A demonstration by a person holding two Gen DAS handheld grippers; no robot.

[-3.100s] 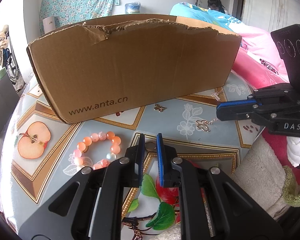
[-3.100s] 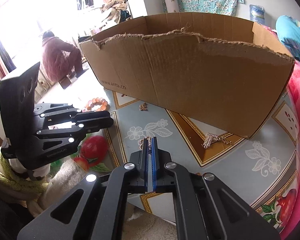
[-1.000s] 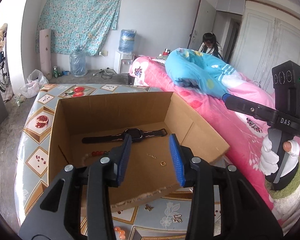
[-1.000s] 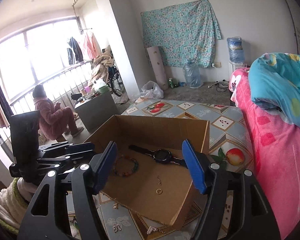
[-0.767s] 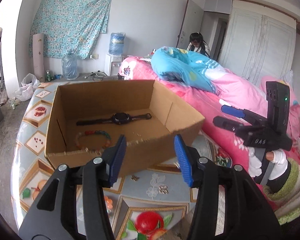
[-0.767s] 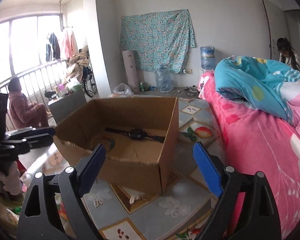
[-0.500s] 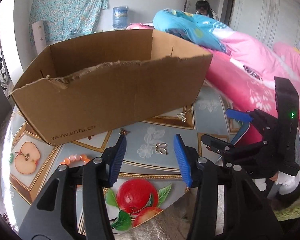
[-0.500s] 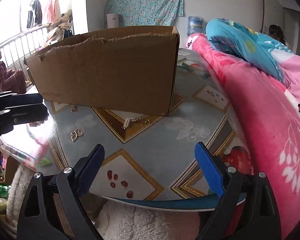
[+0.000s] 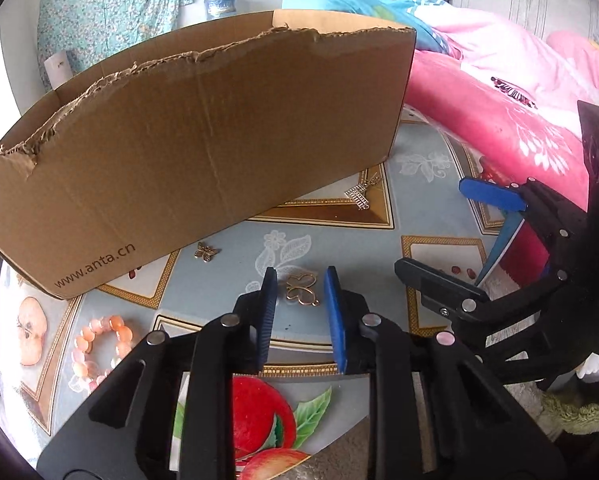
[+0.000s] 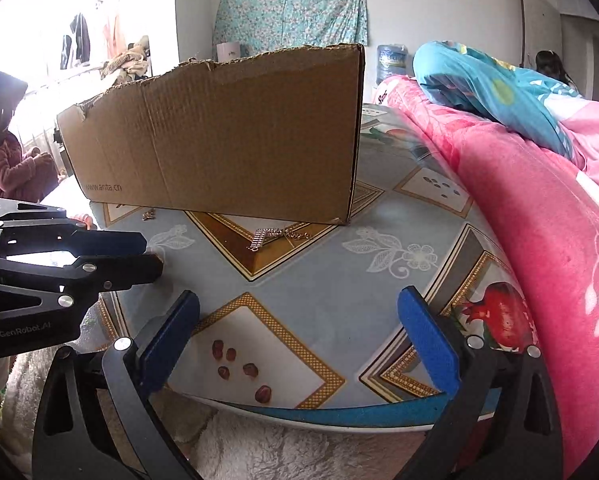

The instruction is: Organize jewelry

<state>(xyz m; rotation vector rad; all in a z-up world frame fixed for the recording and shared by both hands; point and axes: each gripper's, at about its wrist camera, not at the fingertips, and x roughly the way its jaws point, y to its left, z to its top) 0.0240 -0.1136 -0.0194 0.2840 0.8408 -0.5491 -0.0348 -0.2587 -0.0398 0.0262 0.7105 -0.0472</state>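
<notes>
Between the blue pads of the left claw [image 9: 300,305], a gold butterfly-shaped charm [image 9: 302,290] lies flat on the patterned counter [image 9: 439,256], framed by jaws that are closing in but not yet pressing on it. The charm sits directly ahead of the fingertips, its longer outline running away from the claw and slanting a little to the right, so the pads appear to meet it across its narrow width. The right claw [image 10: 299,326] hangs near the counter's front edge with its jaws opening wide and nothing between them; it is the farther of the 2 from the charm.

Just beyond, a smaller butterfly charm [image 9: 206,251] rests near the foot of the cardboard box [image 9: 203,136], and a silver comb-like pendant with chain [image 9: 361,194] lies close to the box's right corner. A pink bead bracelet [image 9: 99,344] sits to the left, near the counter's edge. The box's interior is hidden from both cameras. Judging by the layout, these 4 loose pieces have yet to go into the box, the gold charm likely first.
</notes>
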